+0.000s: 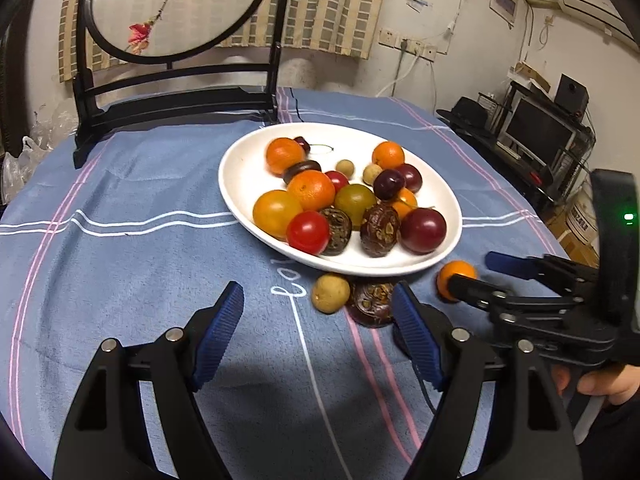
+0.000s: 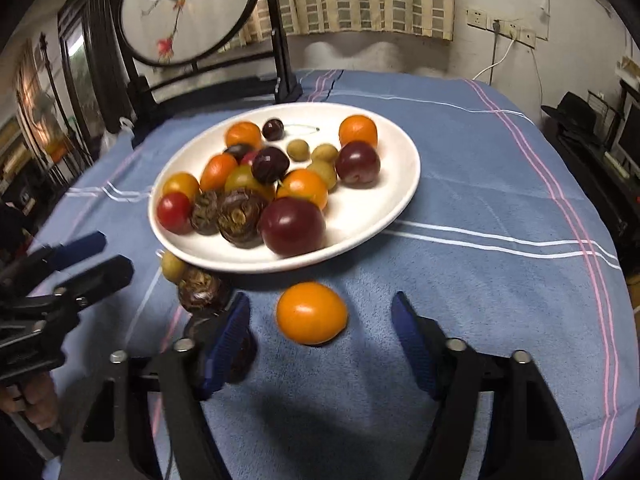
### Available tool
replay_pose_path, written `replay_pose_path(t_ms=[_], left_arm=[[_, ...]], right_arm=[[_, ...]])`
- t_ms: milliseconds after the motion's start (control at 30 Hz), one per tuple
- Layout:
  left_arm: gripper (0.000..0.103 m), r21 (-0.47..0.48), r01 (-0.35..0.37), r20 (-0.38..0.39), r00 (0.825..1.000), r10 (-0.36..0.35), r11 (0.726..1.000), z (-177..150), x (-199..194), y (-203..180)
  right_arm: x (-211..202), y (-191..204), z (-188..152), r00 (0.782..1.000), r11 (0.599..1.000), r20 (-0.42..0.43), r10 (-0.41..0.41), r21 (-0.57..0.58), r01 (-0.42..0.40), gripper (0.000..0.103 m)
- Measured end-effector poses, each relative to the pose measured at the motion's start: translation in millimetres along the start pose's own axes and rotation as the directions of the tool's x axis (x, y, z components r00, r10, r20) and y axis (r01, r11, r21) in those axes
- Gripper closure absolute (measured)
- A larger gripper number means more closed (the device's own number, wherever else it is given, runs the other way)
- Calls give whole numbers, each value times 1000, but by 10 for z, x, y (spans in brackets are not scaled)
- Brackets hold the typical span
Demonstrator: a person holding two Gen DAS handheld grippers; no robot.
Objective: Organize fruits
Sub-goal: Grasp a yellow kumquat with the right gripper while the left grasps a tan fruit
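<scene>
With the right gripper (image 2: 320,336) jaws open around the loose orange (image 2: 311,313) on the worktop (image 2: 480,280) and the left gripper (image 1: 318,320) jaws open and empty, a skewed squeeze could roll that orange away from the plate (image 2: 400,184), beside which three fruits lie.

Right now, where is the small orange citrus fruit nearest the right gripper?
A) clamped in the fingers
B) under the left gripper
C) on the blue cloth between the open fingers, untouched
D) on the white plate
C: in the right wrist view the orange citrus fruit lies on the blue cloth in front of the white plate, between the right gripper's fingers, with gaps on both sides.
</scene>
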State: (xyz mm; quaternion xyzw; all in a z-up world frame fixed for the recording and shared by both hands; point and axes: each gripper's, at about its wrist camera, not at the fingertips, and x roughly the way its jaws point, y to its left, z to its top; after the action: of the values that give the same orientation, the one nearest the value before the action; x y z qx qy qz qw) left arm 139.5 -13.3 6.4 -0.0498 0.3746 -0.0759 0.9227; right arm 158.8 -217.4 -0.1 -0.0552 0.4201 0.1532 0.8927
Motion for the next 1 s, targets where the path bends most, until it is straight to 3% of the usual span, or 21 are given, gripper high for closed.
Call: replay_pose_path(t_ms=[67,167,367,533,667,867,1000], left_arm=[[29,3,3,-15,1000,-3,1000,-16,28,-4],[29,25,1,-39,999,0,1000,-31,67,-21],[29,181,-61,-89,993,78,982,-128,118,-111],[49,178,-53,-141,987,79,983,-154,232,-45],[53,240,-132,-156,973,172,962,-145,361,-87],[56,254,-79,-178,976,127,964,-49,443,-130],[64,232,-39,-201,976,87,972,7,492,-143]], right_arm=[[92,21,-14,999,1000,-36,-3,12,3,62],[90,66,-37,999,999,-33,-32,3,32,63],[-12,-54,-14,1000,999,-13,2,53,-2,63],[-35,-29,-16,999,998,-12,31,47,-31,63],[-79,-20,-6,999,998,-7,46,39,-46,63],[-121,-39,7,999,998,0,52,42,-52,63],[-147,-12,14,998,997,5,70,33,-70,63]])
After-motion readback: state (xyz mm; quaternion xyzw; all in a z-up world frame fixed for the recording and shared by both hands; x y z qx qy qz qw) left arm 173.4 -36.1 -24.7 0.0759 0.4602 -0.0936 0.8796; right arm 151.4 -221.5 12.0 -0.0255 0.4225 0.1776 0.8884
